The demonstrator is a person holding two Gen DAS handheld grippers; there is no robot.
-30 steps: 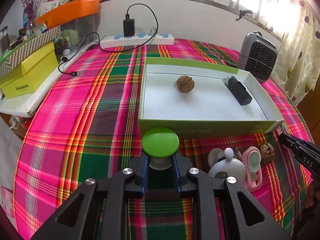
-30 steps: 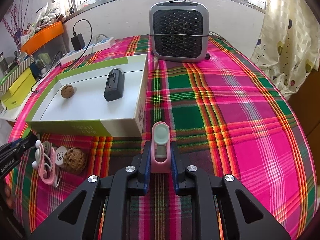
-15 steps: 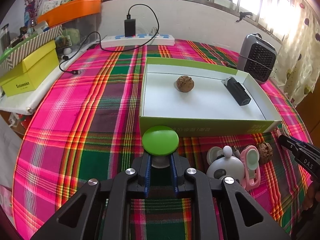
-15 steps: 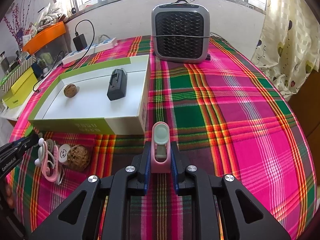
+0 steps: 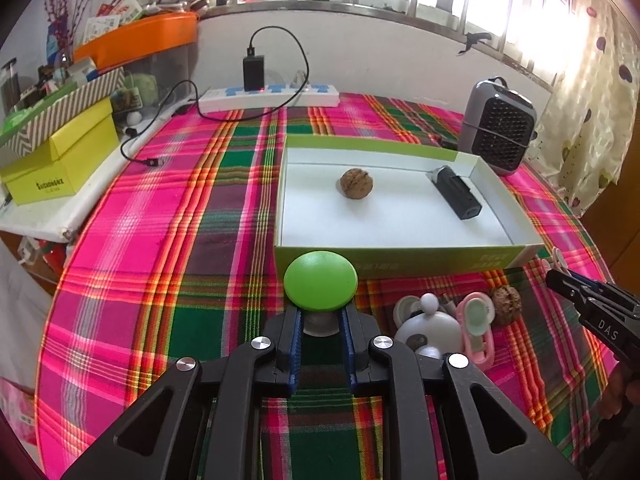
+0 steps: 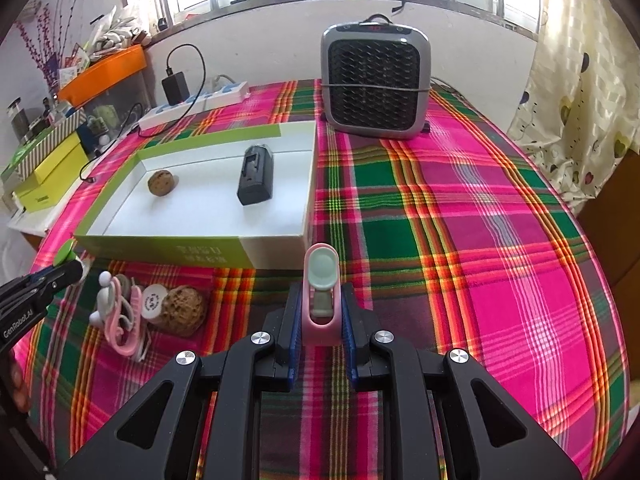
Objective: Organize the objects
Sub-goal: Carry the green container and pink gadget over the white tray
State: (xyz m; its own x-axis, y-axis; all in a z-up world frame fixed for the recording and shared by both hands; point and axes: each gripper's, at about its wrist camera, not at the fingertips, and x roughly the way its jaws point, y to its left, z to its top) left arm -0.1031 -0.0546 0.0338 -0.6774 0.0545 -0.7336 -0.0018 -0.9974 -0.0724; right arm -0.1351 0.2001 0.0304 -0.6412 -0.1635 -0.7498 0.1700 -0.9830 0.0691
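My left gripper [image 5: 320, 320] is shut on the stem of a green-capped mushroom toy [image 5: 320, 280], held in front of a green and white box [image 5: 400, 258]. The box holds a walnut [image 5: 356, 183] and a black device [image 5: 456, 197]. My right gripper [image 6: 320, 308] is shut on a pink clip [image 6: 321, 280], held before the box's right front corner [image 6: 276, 248]. On the cloth between them lie a white round toy [image 5: 430, 328], another pink clip [image 5: 476, 320] and a second walnut [image 5: 506, 300]; these also show in the right wrist view [image 6: 182, 308].
A grey fan heater [image 6: 376, 84] stands behind the box at the right. A white power strip [image 5: 268, 96] with a black charger lies at the back. Yellow boxes [image 5: 60, 156] and an orange bin [image 5: 136, 40] stand at the left. The table edge curves close on both sides.
Both grippers have risen and drawn back a little with their loads; the box and loose items look slightly farther away. Nothing was let go.
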